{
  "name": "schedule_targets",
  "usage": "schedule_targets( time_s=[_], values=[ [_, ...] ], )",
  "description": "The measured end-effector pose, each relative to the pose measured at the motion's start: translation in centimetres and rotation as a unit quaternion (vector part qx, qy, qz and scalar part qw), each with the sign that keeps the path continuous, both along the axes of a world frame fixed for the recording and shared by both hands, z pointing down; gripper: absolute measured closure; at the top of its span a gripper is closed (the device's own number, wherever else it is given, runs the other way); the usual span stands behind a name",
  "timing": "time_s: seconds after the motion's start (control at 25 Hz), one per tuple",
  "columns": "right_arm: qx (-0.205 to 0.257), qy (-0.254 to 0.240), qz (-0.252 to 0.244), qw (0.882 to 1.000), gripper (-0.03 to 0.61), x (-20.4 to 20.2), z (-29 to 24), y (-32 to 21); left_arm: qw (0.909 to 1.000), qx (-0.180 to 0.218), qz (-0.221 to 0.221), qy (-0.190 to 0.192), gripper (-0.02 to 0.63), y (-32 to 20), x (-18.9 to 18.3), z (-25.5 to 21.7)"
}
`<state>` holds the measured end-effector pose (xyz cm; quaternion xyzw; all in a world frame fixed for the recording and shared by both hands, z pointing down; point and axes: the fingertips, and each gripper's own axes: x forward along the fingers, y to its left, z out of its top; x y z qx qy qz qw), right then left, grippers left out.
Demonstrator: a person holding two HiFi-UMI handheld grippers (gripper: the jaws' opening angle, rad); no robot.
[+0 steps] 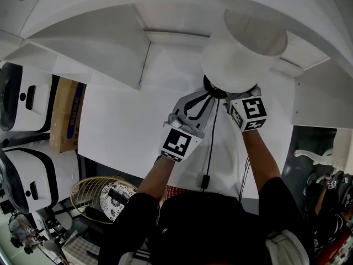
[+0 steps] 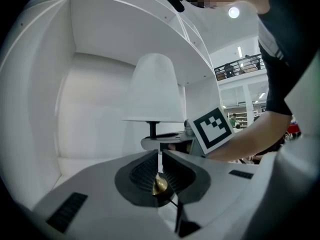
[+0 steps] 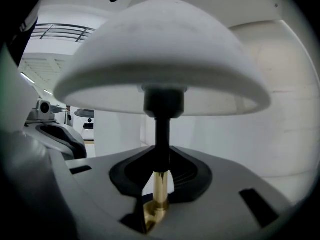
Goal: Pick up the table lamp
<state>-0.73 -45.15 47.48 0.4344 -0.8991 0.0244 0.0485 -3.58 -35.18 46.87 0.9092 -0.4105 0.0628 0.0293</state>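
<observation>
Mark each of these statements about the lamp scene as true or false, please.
1. The right gripper is closed on the stem of the table lamp. True.
2. The lampshade is black. False: the lampshade is white.
3. The left gripper has its jaws wide open. False: they are shut.
4. A black cord runs down from the lamp between the two grippers. True.
</observation>
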Motion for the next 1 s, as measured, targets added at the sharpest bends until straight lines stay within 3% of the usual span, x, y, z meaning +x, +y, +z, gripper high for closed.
schedule_targets(
  time_s=[0.2,0.52,1.0],
  values=[
    [-0.003,-0.003,-0.006,1.000,0.495,-0.1,-0.1,0.1,0.9999,-0.004,0.016,-0.001,0.595,-1.5,1.2,0.8],
    [-0.013,-0.006,-0.013,1.000,0.495,-0.1,0.0,0.1,0.9993,-0.018,0.023,-0.024,0.529,-3.5,1.8,2.8],
    [-0.007,0.000,-0.027,1.000,0.495,-0.3,0.1,0.1,0.9979,-0.042,0.039,-0.029,0.506,-5.5,3.1,5.8]
  ],
)
